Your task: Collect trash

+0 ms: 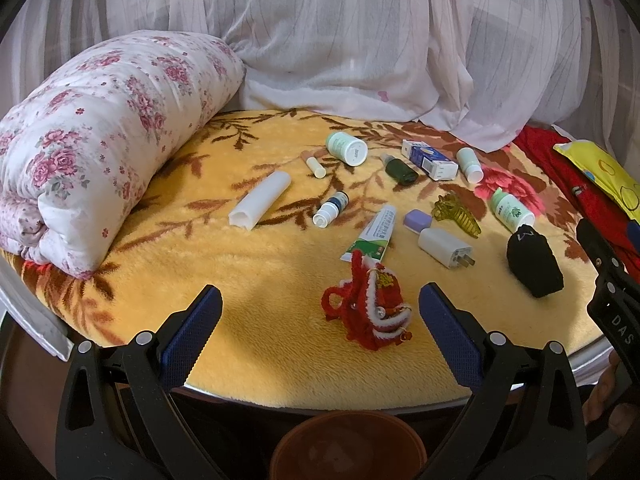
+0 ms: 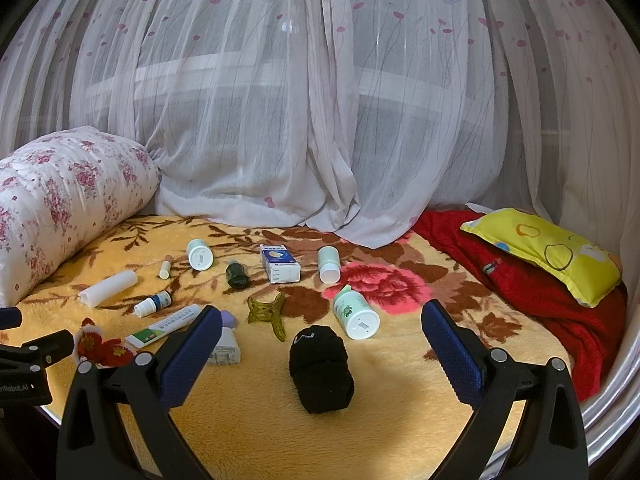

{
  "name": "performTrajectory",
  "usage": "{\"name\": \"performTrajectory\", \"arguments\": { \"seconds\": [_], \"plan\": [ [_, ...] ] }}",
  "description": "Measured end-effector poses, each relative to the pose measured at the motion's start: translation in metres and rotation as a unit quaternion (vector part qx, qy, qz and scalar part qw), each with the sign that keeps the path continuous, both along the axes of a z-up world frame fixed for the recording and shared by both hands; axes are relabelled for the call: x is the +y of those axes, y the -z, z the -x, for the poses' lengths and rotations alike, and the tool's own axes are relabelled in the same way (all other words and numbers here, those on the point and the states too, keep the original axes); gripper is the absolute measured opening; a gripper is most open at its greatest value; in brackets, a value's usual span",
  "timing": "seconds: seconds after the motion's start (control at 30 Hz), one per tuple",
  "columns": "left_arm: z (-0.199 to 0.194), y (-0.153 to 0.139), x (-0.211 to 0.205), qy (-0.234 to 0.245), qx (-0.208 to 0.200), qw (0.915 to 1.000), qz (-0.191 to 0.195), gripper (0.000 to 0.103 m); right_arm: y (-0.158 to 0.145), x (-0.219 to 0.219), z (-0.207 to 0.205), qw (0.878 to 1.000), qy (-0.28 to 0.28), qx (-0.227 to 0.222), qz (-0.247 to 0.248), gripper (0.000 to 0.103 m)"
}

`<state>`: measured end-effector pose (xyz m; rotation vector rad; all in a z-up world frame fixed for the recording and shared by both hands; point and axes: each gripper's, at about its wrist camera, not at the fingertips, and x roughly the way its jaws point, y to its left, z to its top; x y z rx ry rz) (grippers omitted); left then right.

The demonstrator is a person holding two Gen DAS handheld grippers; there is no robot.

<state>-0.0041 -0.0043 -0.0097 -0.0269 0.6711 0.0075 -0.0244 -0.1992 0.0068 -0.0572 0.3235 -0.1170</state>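
Left wrist view, left to right: rolled floral quilt (image 1: 100, 136) on the yellow flowered blanket (image 1: 248, 320). White tube (image 1: 260, 199) lying flat, then dropper bottle (image 1: 330, 208), toothpaste tube (image 1: 372, 235) and red knitted ornament (image 1: 370, 312). Left gripper (image 1: 320, 328) spread wide, nothing held; ornament lies between its fingers. Brown bin (image 1: 347, 446) below the bed edge, directly under the gripper. Further right: white charger plug (image 1: 444, 247), black rolled sock (image 1: 534, 262).

Right wrist view: right gripper (image 2: 322, 344) also spread wide and empty, black sock (image 2: 321, 368) between its fingers. Green hair clip (image 2: 267, 312) and white-capped bottle (image 2: 356, 312) just beyond. Yellow pillow (image 2: 548, 252) on red cloth (image 2: 520, 304) at far right.
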Motion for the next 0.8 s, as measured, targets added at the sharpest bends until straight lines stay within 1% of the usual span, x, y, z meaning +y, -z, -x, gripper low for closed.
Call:
{"name": "performTrajectory", "arguments": {
  "seconds": [0.43, 0.47, 0.53, 0.6, 0.73, 0.8],
  "plan": [
    [0.007, 0.009, -0.014, 0.006, 0.002, 1.0, 0.002, 0.096, 0.004, -0.007, 0.001, 1.0, 0.004, 0.0, -0.002, 0.098],
    [0.009, 0.011, -0.015, 0.012, 0.001, 0.9999, 0.007, 0.096, 0.004, -0.008, 0.002, 1.0, 0.005, -0.001, -0.003, 0.098],
    [0.014, 0.015, -0.017, 0.039, -0.004, 0.9989, 0.023, 0.096, 0.005, -0.012, 0.002, 1.0, 0.008, -0.003, -0.002, 0.098],
    [0.018, 0.022, -0.017, 0.055, -0.006, 0.998, 0.028, 0.096, 0.004, -0.015, 0.004, 1.0, 0.012, -0.008, 0.0, 0.098],
    [0.02, 0.037, -0.02, 0.085, 0.006, 0.9956, 0.04, 0.096, 0.005, -0.022, 0.004, 1.0, 0.021, -0.012, -0.002, 0.098],
    [0.016, 0.037, -0.023, 0.093, 0.003, 0.9948, 0.04, 0.096, 0.006, -0.023, 0.002, 1.0, 0.021, -0.008, -0.006, 0.098]
  ]
}}
